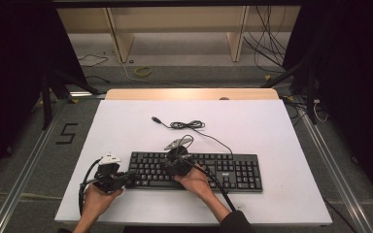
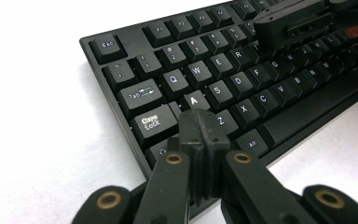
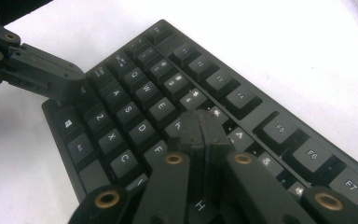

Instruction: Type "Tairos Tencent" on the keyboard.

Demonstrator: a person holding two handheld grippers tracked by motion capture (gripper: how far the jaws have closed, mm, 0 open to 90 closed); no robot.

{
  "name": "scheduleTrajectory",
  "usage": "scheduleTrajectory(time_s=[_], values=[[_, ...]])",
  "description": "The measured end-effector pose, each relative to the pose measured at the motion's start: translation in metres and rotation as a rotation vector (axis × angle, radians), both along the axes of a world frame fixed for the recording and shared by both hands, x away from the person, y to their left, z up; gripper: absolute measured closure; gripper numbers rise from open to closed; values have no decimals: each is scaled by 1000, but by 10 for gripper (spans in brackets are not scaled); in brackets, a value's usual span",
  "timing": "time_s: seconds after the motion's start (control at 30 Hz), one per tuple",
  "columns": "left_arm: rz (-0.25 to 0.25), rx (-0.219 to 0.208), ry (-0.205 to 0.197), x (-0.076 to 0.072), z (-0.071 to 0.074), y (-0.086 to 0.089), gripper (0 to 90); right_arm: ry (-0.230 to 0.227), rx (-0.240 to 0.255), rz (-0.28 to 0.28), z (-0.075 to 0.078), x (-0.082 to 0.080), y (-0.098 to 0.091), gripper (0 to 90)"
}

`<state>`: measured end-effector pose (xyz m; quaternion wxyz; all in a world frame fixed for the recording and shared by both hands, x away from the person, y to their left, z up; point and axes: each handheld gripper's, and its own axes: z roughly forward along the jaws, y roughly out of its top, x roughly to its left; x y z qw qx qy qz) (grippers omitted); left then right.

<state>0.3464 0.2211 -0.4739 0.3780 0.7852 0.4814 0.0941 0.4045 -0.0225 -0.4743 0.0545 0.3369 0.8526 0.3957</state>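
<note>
The left gripper (image 2: 200,128) is clenched, its jaws pressed flat together with nothing between them, tips down at the keys near the left end of the keyboard (image 1: 194,171), by A and Caps Lock. The right gripper (image 3: 200,128) is clenched the same way, empty, its tips over the letter keys further in, around R and F. The black keyboard lies flat on the white table (image 1: 126,121), toward the near edge, both hands resting just in front of it. Its cable (image 1: 187,125) runs off behind it in a loose coil, plug lying free on the table.
</note>
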Motion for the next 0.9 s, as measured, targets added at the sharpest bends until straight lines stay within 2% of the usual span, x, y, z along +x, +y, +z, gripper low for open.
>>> scheduleTrajectory(time_s=[0.6,0.67,0.9], values=[[-2,12,23,3,-4,-1,895,3,-11,-3,-2,1,1,900],[-2,3,25,3,-6,0,896,7,-18,-2,-3,1,1,900],[-6,13,18,3,-6,-1,897,4,-32,-5,-5,0,3,900]])
